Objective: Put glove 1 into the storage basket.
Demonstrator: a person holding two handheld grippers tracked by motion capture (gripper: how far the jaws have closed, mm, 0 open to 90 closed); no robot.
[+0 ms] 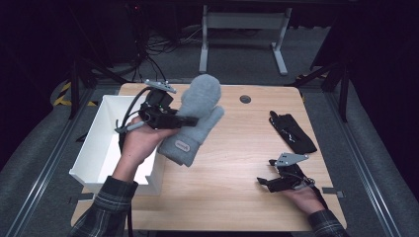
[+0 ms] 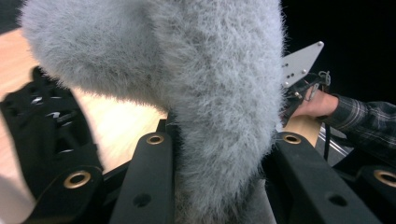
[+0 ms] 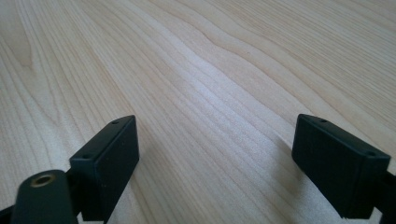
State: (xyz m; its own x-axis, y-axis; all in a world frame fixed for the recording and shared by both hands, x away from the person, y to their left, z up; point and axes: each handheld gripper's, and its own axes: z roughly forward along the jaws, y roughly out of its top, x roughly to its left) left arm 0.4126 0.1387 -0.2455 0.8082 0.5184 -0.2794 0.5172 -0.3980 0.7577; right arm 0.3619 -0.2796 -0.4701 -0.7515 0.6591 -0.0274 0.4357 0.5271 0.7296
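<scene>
The left gripper (image 1: 190,120) pinches the grey mitten (image 2: 196,93) near its edge (fuzzy, slippery); it may slip short of the white bin (image 1: 99,129). The right gripper (image 3: 215,154) rests spread, holding nothing.

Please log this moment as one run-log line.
left gripper: shut on grey mitten | right gripper: open, low over table | white box | black glove

Wooden table (image 1: 237,163): white bin (image 1: 99,148) left, black glove (image 1: 292,132) right.
</scene>
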